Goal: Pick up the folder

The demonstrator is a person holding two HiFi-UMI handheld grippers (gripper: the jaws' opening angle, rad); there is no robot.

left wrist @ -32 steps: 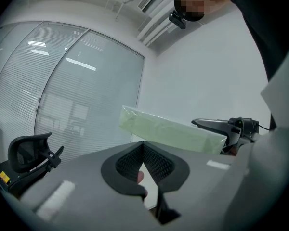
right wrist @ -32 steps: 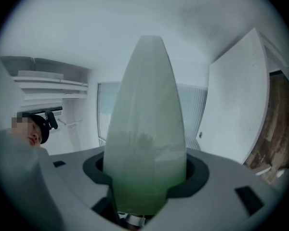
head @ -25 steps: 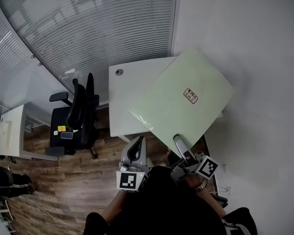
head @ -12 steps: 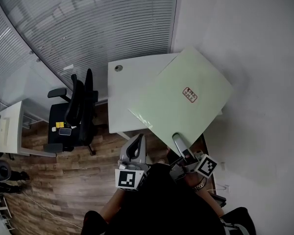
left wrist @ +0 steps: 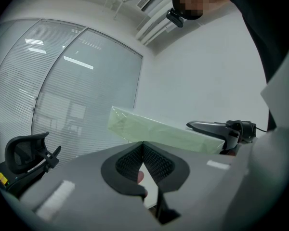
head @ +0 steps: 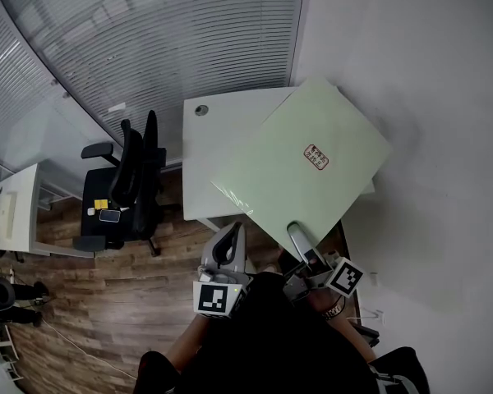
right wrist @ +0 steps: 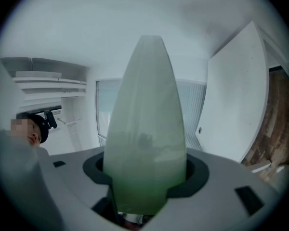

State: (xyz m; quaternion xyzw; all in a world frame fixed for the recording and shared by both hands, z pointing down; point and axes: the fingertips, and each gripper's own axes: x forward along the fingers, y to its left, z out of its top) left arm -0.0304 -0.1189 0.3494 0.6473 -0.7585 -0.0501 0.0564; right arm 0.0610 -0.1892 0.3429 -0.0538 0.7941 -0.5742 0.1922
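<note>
Head view sits high, faces steeply down: I see table, folder and office chair far below, left gripper and right gripper close at bottom edge.

Left gripper view rides low behind own jaws, faces outward and up toward glass wall. It catches folder edge-on, right gripper, office chair.

Right gripper view very near: folder fills centre, table tilted at right.

Folder shared by all three views.
</note>
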